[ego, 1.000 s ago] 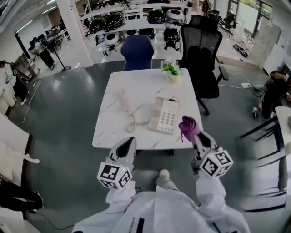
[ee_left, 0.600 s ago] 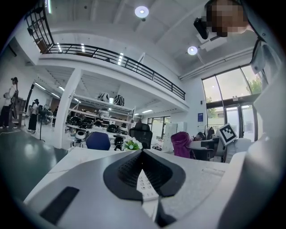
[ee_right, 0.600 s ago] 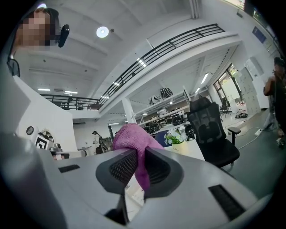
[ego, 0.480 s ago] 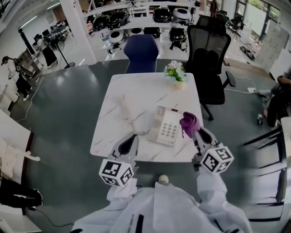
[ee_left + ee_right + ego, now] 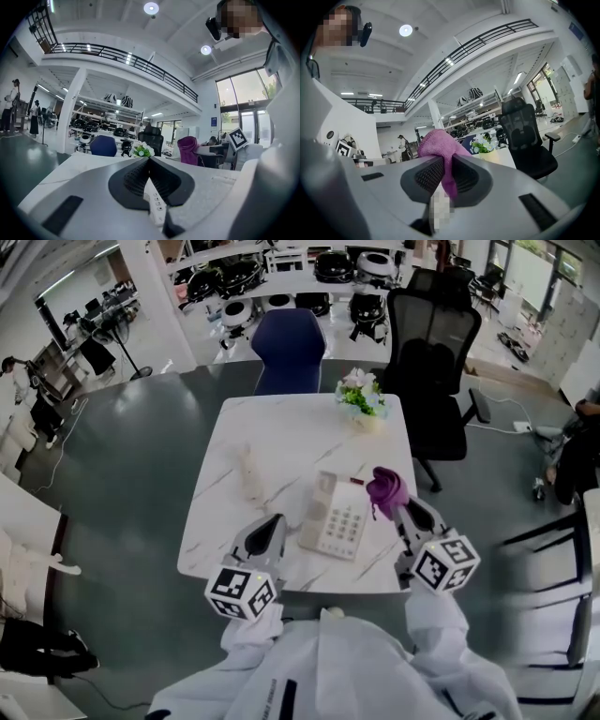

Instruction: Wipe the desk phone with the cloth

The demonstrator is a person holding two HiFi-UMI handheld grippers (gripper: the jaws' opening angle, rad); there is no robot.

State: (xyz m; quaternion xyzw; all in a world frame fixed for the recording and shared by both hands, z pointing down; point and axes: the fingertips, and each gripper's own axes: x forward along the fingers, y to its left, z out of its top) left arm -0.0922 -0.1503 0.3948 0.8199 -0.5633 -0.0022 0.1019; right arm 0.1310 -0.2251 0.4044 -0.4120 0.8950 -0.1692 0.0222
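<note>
On the worktop (image 5: 272, 432) sits the desk phone (image 5: 336, 521); my right tool (image 5: 397, 509) pinches the cloth (image 5: 384, 487), my left tool (image 5: 267, 527) is closed, empty.

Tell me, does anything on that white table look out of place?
Yes: the handset is off the desk phone, lying on the marble table to the phone's left. Nothing looks spilled or broken.

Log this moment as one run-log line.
right hand-held gripper: shut on purple cloth | left hand-held gripper: shut, empty | desk phone: between grippers, handset off
</note>
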